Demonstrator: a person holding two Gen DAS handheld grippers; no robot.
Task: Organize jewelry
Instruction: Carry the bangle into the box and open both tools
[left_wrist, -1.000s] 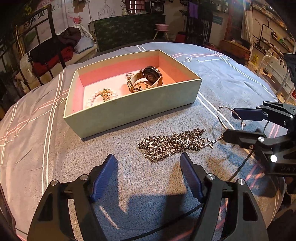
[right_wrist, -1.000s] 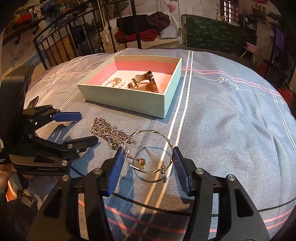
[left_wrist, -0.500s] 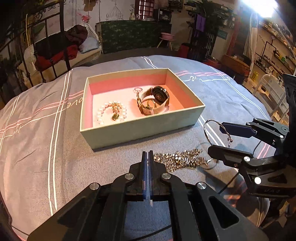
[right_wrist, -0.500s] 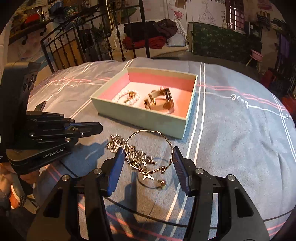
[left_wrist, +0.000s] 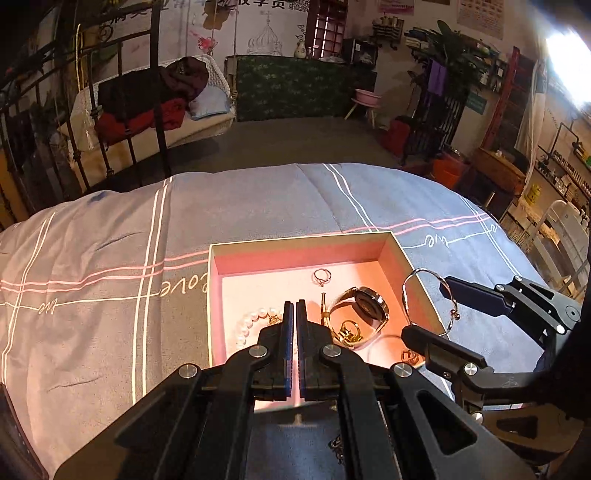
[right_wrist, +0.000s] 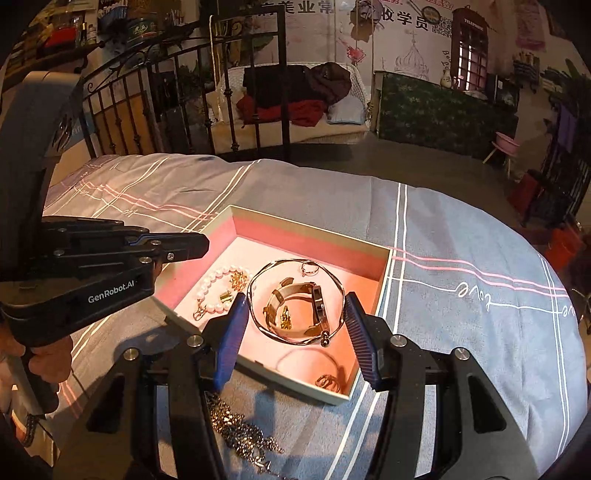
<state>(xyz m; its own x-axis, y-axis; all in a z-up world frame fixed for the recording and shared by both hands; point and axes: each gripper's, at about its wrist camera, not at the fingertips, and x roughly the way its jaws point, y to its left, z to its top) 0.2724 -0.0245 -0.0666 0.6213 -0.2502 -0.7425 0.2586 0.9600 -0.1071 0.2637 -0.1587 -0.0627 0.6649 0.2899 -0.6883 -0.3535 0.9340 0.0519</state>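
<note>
Right gripper (right_wrist: 293, 332) spans one gold bangle (right_wrist: 295, 301), pads against its sides, above the open box (right_wrist: 384, 280). Left gripper (left_wrist: 294, 317), jaws fully together, seems to trail one chain necklace (right_wrist: 240, 430) hanging below it, near the box's front wall; the pinch itself is hidden. Risk: the thin bangle may twist out, or the dangling chain snag the wall. Ahead, inside: one watch (left_wrist: 364, 310), one pearl bracelet (right_wrist: 216, 282), one ring (left_wrist: 322, 276).

Two wrist fisheyes, angled down, close over shared box (left_wrist: 421, 271) (right_wrist: 384, 280) (pink-lined)
</note>
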